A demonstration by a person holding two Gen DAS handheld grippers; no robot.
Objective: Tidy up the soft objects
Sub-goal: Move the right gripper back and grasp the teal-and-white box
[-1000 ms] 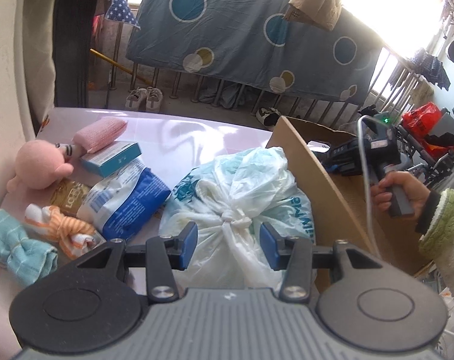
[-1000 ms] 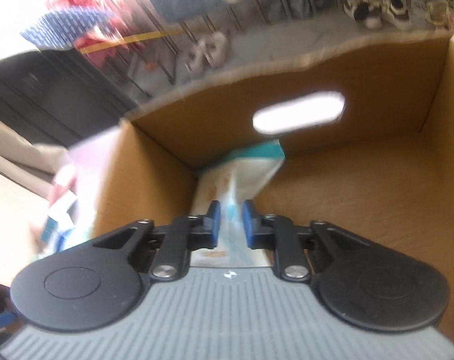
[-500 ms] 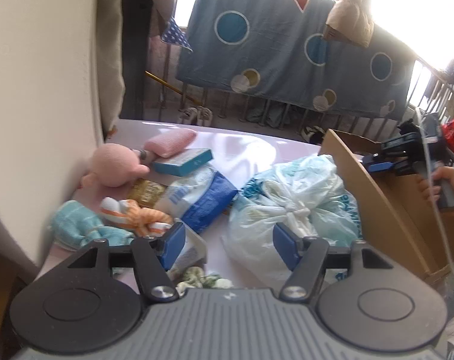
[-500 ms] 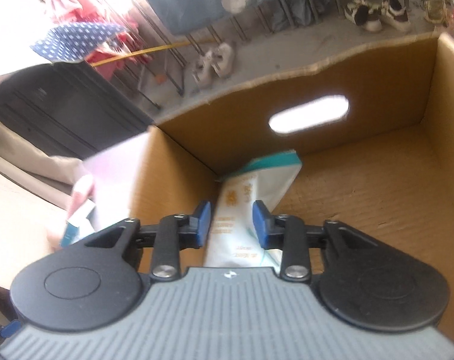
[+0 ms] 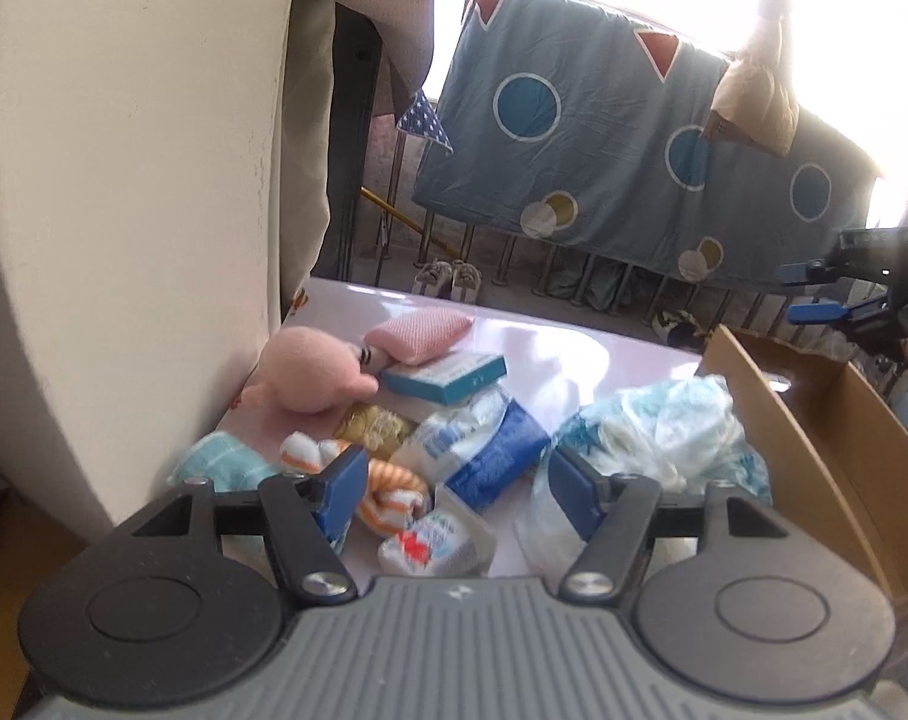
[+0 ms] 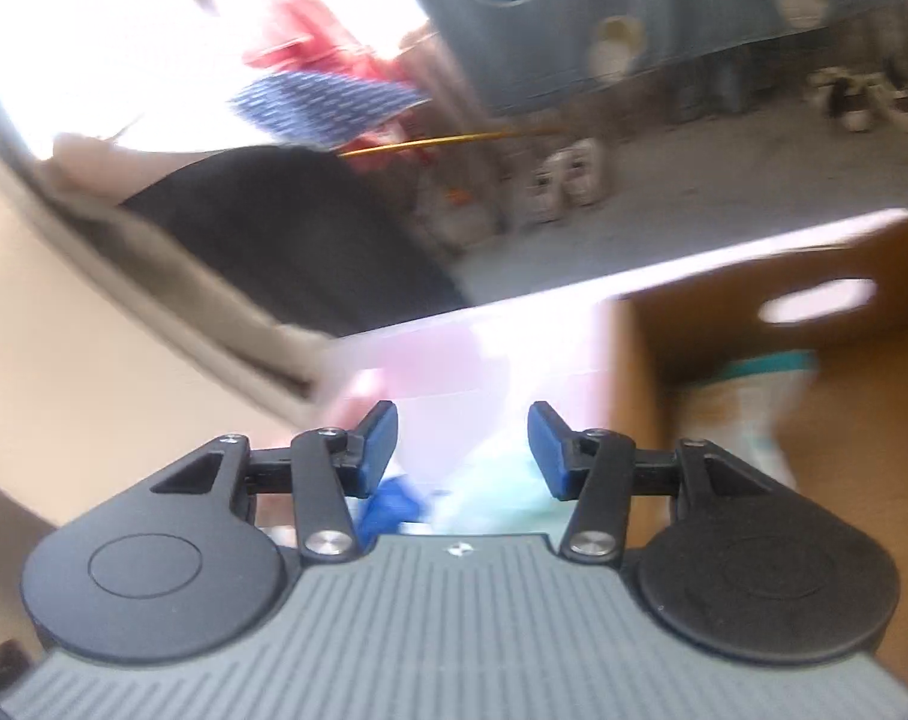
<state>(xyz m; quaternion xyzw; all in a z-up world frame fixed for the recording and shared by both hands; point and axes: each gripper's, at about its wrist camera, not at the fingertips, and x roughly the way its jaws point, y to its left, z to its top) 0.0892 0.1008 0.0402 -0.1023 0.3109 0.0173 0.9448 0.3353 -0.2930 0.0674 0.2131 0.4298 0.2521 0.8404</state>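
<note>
Soft goods lie on the pale pink table [image 5: 574, 354]: a knotted white-and-blue plastic bag [image 5: 652, 426], a pink plush toy [image 5: 310, 372], a pink pad [image 5: 418, 333], a blue-white packet [image 5: 484, 450], an orange striped cloth [image 5: 388, 489], a teal towel [image 5: 226, 465] and a small tissue pack [image 5: 430, 546]. My left gripper [image 5: 457, 480] hovers open above them, holding nothing. My right gripper [image 6: 460, 444] is opening with nothing between its jaws; it also shows as the right gripper [image 5: 805, 293] above the cardboard box [image 5: 814, 450]. A white-teal packet [image 6: 748, 408] lies inside the box [image 6: 724, 324].
A teal carton [image 5: 445, 375] and a gold packet [image 5: 373, 423] sit among the soft items. A cream wall [image 5: 124, 180] borders the table's left side. Behind the table hangs a blue sheet [image 5: 604, 150] on a railing, with shoes [image 5: 448, 276] on the floor.
My left gripper widened and drew back leftward from the knotted bag. My right gripper opened off the white-teal packet, left it in the box and rose up and leftward.
</note>
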